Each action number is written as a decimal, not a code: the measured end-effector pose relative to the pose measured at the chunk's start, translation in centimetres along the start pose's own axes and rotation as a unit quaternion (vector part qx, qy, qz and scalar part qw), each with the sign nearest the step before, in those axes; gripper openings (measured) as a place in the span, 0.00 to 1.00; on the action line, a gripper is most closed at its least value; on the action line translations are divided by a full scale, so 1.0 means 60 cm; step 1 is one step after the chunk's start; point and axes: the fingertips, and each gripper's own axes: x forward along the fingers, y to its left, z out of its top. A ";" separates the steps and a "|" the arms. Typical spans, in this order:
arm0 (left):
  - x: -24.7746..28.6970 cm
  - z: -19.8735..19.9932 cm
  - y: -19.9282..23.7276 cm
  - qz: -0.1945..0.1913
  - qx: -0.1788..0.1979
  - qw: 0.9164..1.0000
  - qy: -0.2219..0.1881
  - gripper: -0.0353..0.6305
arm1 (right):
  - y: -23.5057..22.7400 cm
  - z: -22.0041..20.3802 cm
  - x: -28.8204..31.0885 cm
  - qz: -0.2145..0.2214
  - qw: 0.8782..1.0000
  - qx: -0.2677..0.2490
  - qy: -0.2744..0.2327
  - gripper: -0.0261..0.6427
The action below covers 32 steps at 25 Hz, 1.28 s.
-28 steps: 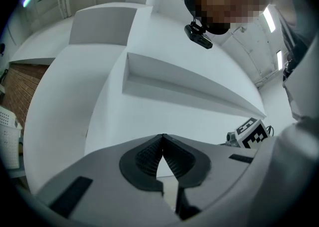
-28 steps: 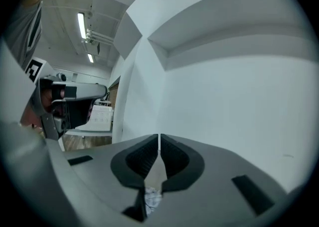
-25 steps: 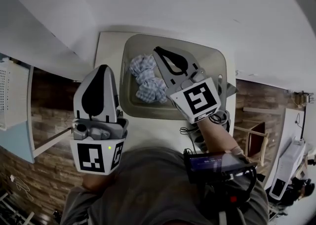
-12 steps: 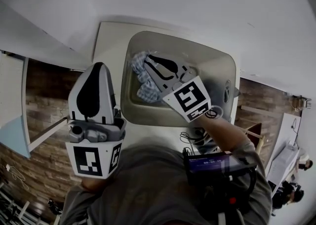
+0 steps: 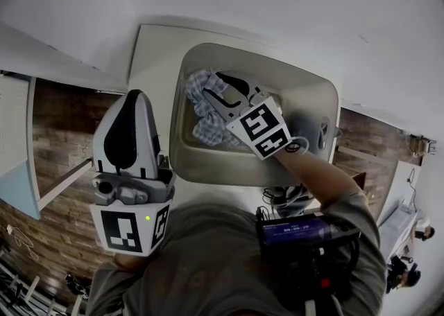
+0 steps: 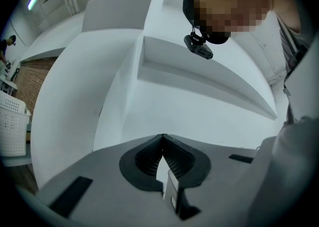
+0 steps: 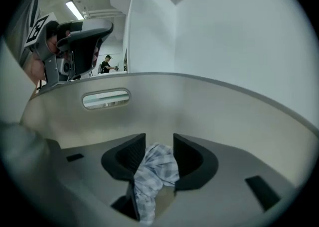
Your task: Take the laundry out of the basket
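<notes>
A grey plastic basket [image 5: 309, 89] stands on a white table, with a crumpled blue-checked cloth [image 5: 201, 127] at its left end. My right gripper [image 5: 220, 80] reaches down into the basket, its tips over the cloth. In the right gripper view its jaws have just been opening and stand apart, and a fold of the checked cloth [image 7: 152, 173] lies loose between them in front of the basket wall [image 7: 209, 111]. My left gripper [image 5: 132, 100] hovers left of the basket, outside it, shut with nothing in it [image 6: 162, 137].
The white table [image 5: 152, 51] runs under the basket beside a white wall. Brick-patterned floor [image 5: 59, 134] lies to the left. A white slatted crate [image 6: 11, 126] stands far left. The basket has a handle slot [image 7: 105, 97] in its near wall.
My right gripper has dropped into the basket onto the checked cloth, and its jaws have parted. The left gripper has sunk a little beside the basket.
</notes>
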 end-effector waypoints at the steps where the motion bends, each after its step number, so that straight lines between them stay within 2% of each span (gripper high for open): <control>1: 0.001 -0.002 0.002 0.001 0.000 1.000 0.001 0.06 | -0.002 -0.005 0.005 0.002 1.000 0.002 0.006 0.32; 9: 0.006 -0.013 0.011 0.008 0.000 1.000 0.013 0.06 | 0.000 -0.063 0.050 0.026 0.998 0.013 0.058 0.53; 12: 0.007 -0.021 0.017 0.011 0.001 1.000 0.019 0.06 | 0.001 -0.087 0.067 0.033 0.997 0.024 0.071 0.56; 19: 0.007 -0.023 0.021 0.015 0.005 1.000 0.024 0.06 | 0.006 -0.094 0.090 0.049 0.994 0.063 0.075 0.57; 20: 0.007 -0.022 0.021 0.015 0.006 1.000 0.025 0.06 | 0.007 -0.096 0.092 0.055 0.993 0.076 0.078 0.56; 23: 0.004 -0.020 0.026 0.021 0.009 0.999 0.026 0.06 | 0.013 -0.099 0.096 0.073 0.988 0.105 0.083 0.37; 25: 0.002 -0.020 0.031 0.026 0.012 0.999 0.026 0.06 | 0.017 -0.097 0.098 0.077 0.988 0.101 0.083 0.28; 29: -0.003 -0.015 0.030 0.027 0.017 0.999 0.024 0.06 | 0.019 -0.091 0.099 0.072 0.992 0.076 0.076 0.20; 32: -0.009 -0.005 0.022 0.025 0.021 0.999 0.019 0.06 | 0.024 -0.084 0.088 0.067 0.993 0.057 0.077 0.18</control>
